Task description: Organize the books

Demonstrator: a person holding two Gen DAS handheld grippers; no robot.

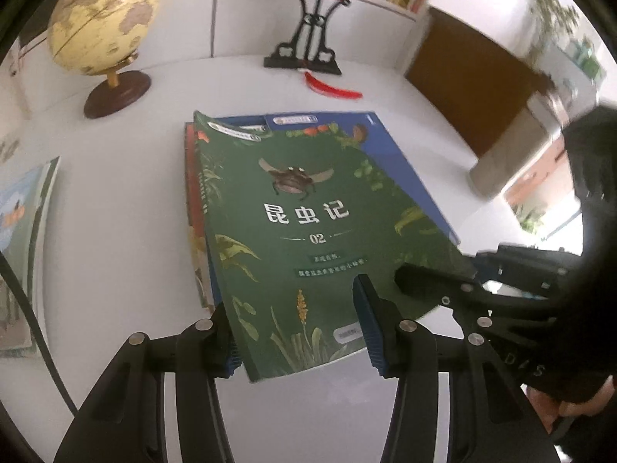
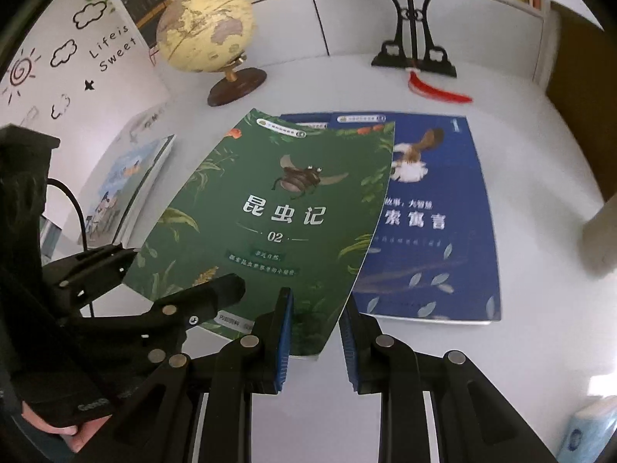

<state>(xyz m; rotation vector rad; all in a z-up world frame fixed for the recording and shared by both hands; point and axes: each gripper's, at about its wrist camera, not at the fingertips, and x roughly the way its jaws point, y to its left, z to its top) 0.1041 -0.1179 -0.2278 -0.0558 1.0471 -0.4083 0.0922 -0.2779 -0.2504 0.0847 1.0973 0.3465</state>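
Green cover up, holds the green book (image 1: 300, 212) tilted and bent, just above the blue book (image 2: 443, 231) lying flat on the white table (image 1: 115, 231). Clamps its near edge with the left gripper (image 1: 297, 320) and its near right corner with the right gripper (image 2: 315, 308), pads pressed on both sides. Stays well apart from the globe (image 1: 104, 19) at the back.

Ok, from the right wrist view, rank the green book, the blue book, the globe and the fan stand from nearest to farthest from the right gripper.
1. green book, between its fingers at the near edge.
2. blue book, just beyond, to the right.
3. globe at back left and fan stand at back right: too close to call.
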